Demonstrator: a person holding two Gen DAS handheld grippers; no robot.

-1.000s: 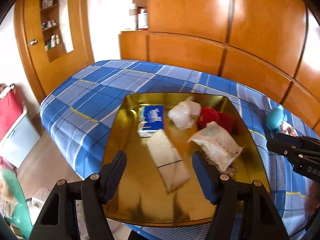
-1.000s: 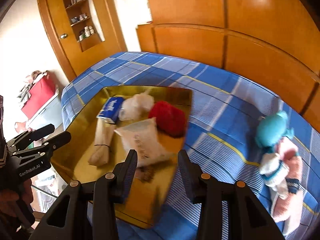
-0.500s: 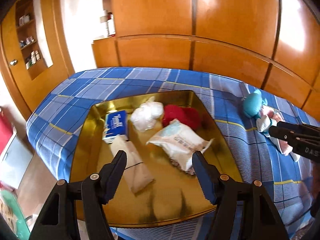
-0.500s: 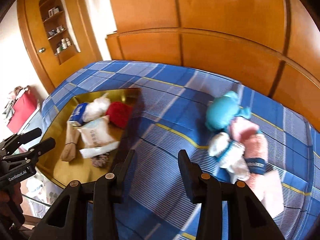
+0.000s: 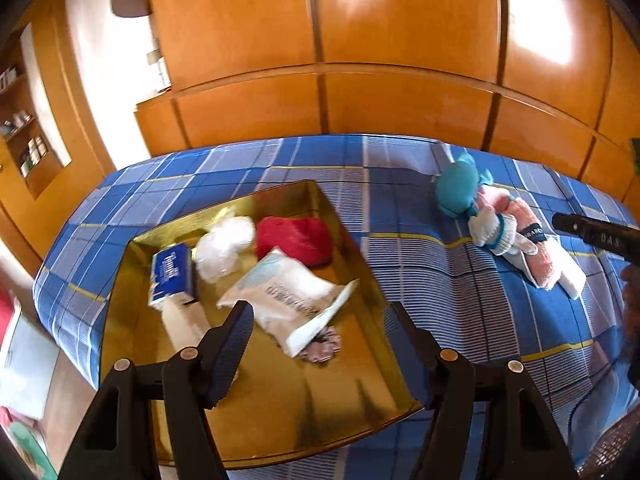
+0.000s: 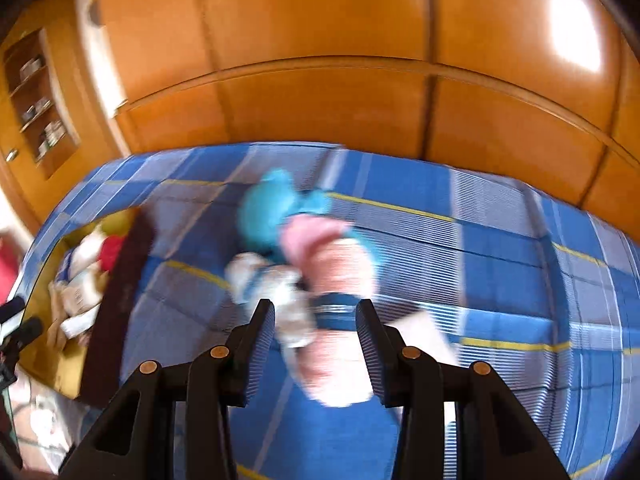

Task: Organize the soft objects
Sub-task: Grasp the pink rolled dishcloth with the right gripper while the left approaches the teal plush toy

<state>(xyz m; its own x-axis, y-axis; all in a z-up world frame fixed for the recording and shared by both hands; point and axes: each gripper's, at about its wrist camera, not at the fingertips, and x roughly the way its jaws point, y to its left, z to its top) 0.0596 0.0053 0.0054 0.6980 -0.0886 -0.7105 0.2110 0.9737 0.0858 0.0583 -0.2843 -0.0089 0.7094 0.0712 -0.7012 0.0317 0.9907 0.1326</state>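
Right tongs (image 6: 316,332) gape above bedspread (image 6: 500,280), tray (image 6: 116,300) well apart

Open blue bedspread (image 5: 420,280) between gold tray (image 5: 356,248) and sock pile (image 5: 500,228).

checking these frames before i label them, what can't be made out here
- Pile of soft things on the bed, right wrist view: motion blur smears the separate pieces together.
- Folded cloth in the gold tray, left wrist view: the left gripper hides its near end.
- Small crumpled thing in the tray: half under the white packet.
- Right gripper, left wrist view: cut off by the frame edge.
- Shelf items: too small.
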